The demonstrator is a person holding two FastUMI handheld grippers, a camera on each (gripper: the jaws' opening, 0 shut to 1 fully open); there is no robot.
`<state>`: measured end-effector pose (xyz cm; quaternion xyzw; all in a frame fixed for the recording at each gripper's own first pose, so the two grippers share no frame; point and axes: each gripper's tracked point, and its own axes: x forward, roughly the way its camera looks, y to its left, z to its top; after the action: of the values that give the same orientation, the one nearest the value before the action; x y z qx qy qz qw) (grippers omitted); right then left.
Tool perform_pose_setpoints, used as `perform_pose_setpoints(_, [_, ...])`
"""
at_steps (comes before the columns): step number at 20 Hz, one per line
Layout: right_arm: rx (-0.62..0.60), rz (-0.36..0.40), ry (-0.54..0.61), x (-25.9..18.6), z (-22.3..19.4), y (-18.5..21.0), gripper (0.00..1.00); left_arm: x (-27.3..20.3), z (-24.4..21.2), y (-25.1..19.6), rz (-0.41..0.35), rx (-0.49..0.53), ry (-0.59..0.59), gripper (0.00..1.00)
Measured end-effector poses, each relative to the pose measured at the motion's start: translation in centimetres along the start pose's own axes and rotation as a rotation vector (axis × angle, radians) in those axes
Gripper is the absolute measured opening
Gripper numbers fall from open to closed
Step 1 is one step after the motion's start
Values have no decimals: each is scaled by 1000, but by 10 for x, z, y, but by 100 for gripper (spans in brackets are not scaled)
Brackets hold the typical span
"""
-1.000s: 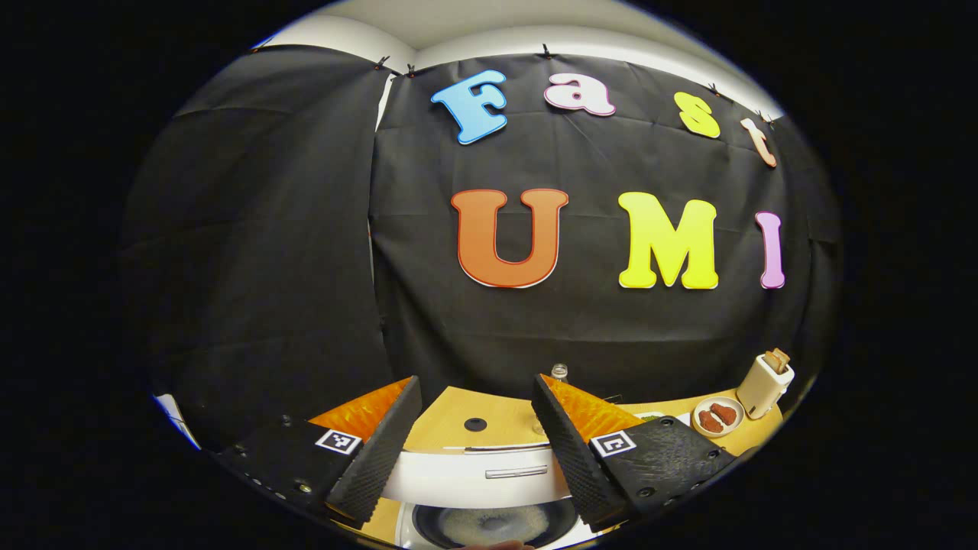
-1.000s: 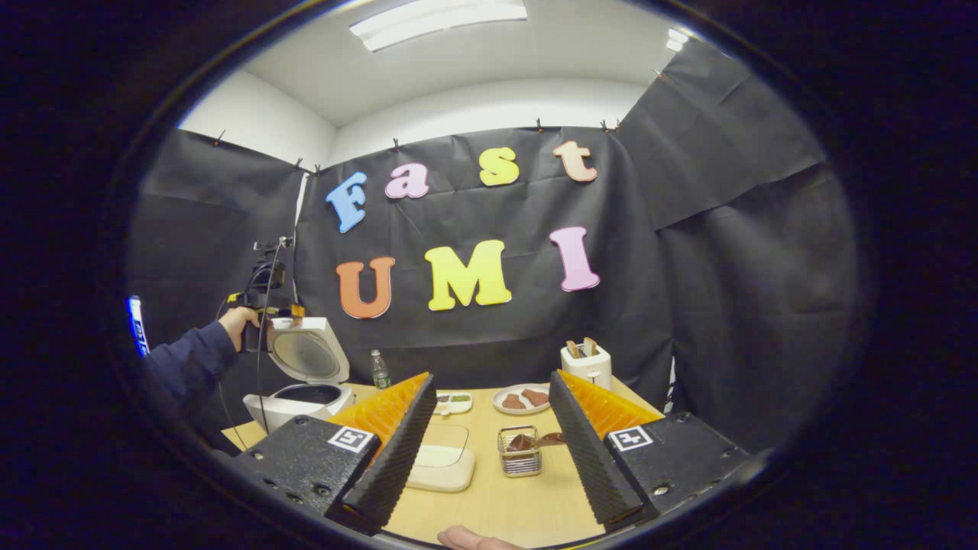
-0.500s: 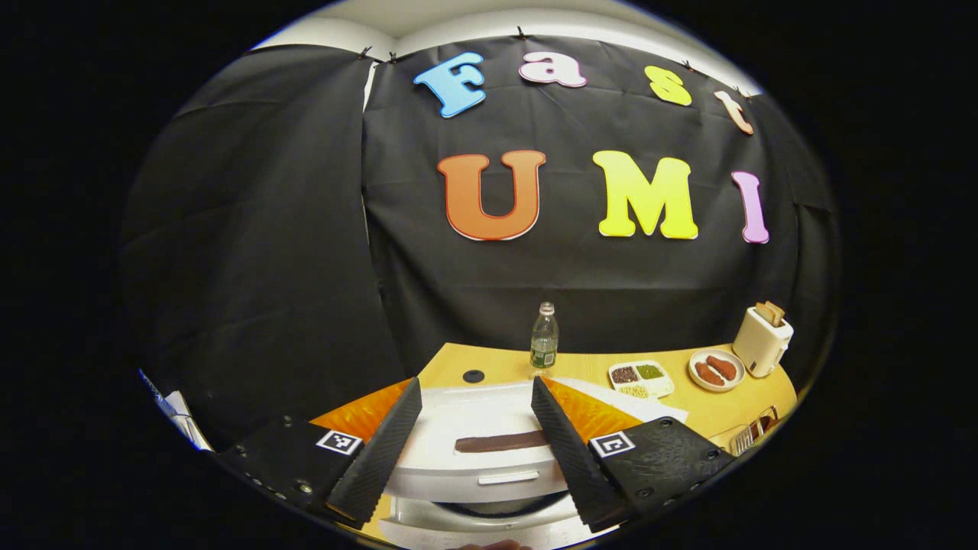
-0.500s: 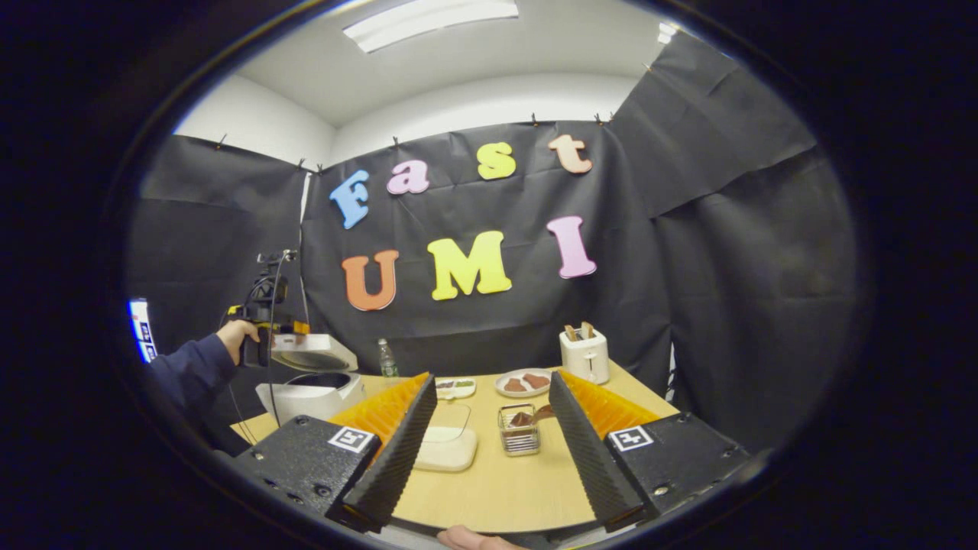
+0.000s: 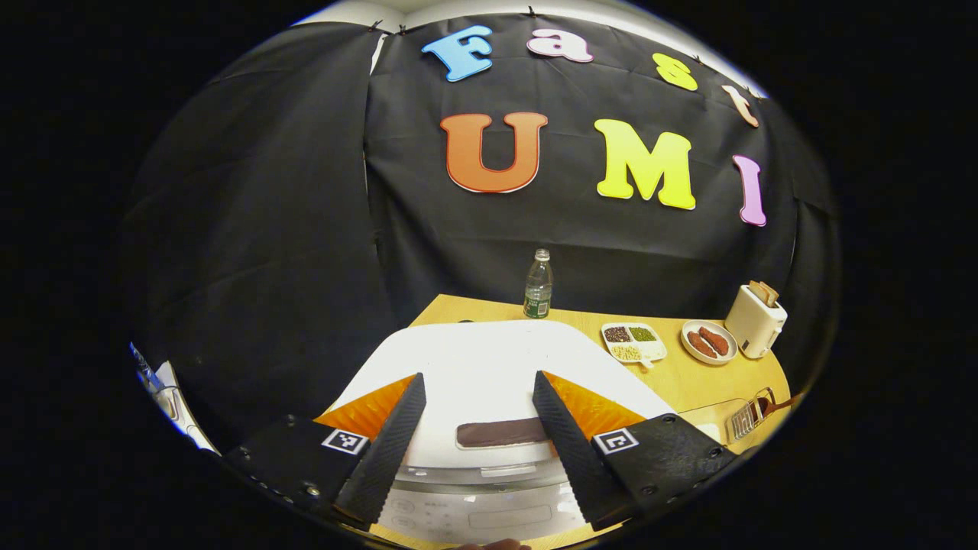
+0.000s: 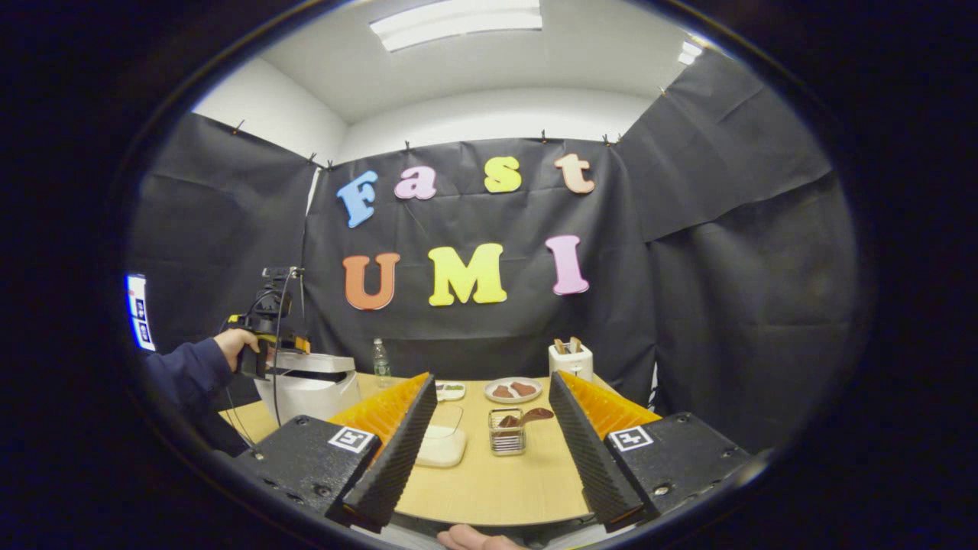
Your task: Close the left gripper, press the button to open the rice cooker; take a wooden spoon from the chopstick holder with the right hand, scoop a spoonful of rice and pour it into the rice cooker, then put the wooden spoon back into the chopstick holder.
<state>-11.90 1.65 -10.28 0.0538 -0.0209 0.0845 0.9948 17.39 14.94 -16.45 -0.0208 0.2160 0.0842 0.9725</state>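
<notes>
standing on the table (image 6: 489,489): one rice cooker (image 6: 306,386), one wooden spoon (image 6: 527,416).

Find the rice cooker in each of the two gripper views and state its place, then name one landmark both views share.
Left gripper view: the rice cooker lies bottom centre, lid down, under the left gripper.
Right gripper view: it sits at the left, on the table, beside a hand.
Shared landmark: the toaster at the table's far side.
</notes>
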Motion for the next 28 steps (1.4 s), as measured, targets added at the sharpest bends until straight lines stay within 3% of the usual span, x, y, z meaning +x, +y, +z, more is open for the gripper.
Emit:
perform_pose_setpoints(5, [-18,21,11,-6,4,13,94,3,-37,-1,-19,21,75,92])
perform_pose_setpoints(16, [-14,33,29,-7,-3,20,96,-19,-49,-1,7,27,140,92])
perform_pose_setpoints(28, [-37,56,51,-6,-15,35,98,-16,-54,1,-50,-6,52,94])
